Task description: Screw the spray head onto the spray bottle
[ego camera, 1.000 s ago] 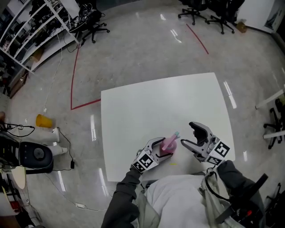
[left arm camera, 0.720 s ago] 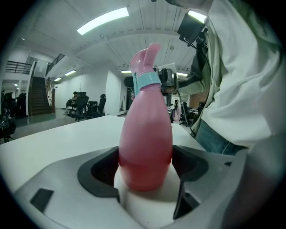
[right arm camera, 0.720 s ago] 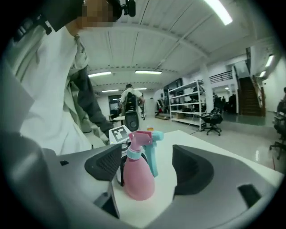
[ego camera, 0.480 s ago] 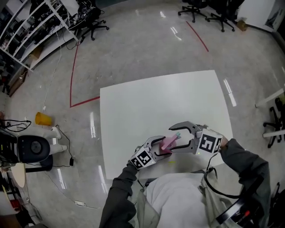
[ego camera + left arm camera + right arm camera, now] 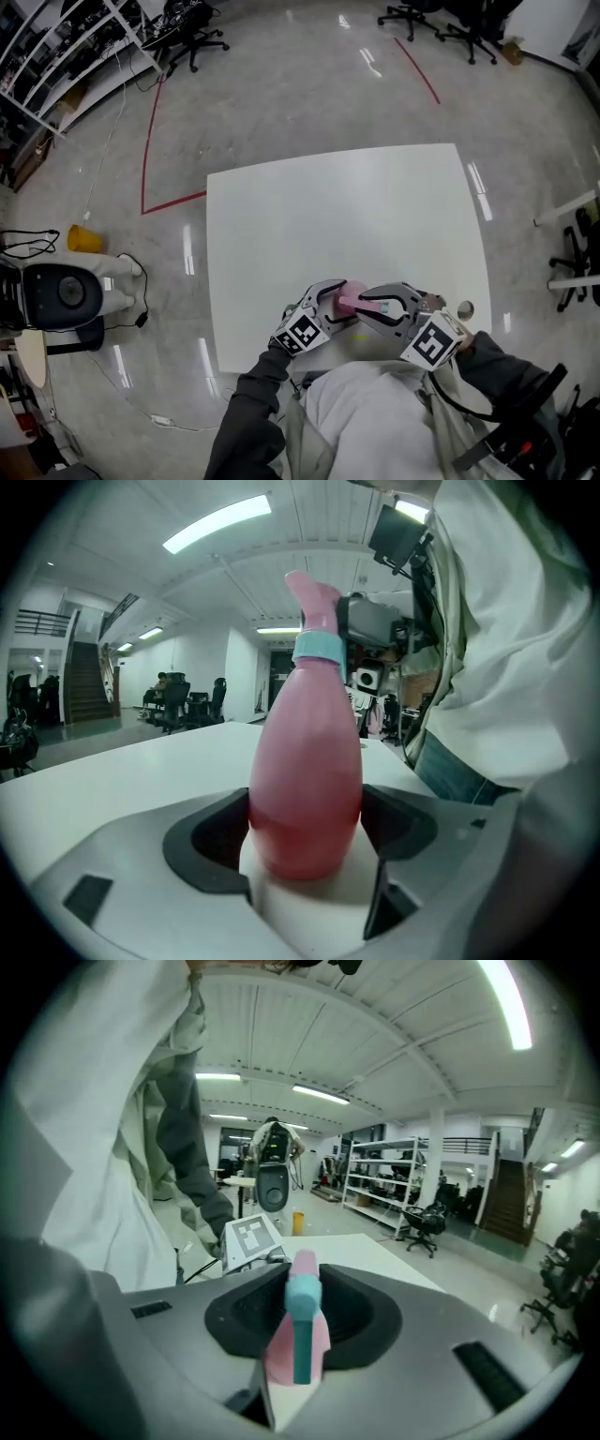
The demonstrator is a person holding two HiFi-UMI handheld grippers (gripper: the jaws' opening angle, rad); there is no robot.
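- The white tabletop (image 5: 328,216) is bare across its far half. All the work goes on at its near edge, a little right of the middle and close in front of the person, where both hands can meet comfortably.
- The left gripper (image 5: 339,305) comes in from the near-left and is clamped around the wide lower body of the spray bottle (image 5: 305,771). As I read it, this grip is the anchor, stopping the bottle from turning along with the head.
- The right gripper (image 5: 363,305) reaches in from the near-right, so the two face each other over the bottle. Its jaws have just been closing and now pinch the spray head (image 5: 298,1335) between the dark pads, the teal trigger (image 5: 302,1349) facing its camera. Gripping the head rather than the body is what a twisting motion would need.
- The bottle is pink. It leans toward the right gripper over the near edge, and I cannot tell whether its base touches the tabletop.
- The spray head already sits on the neck, its teal collar (image 5: 319,647) meeting the bottle's shoulder. Whether the thread is snug I cannot judge, so tightening looks to be the step in hand.
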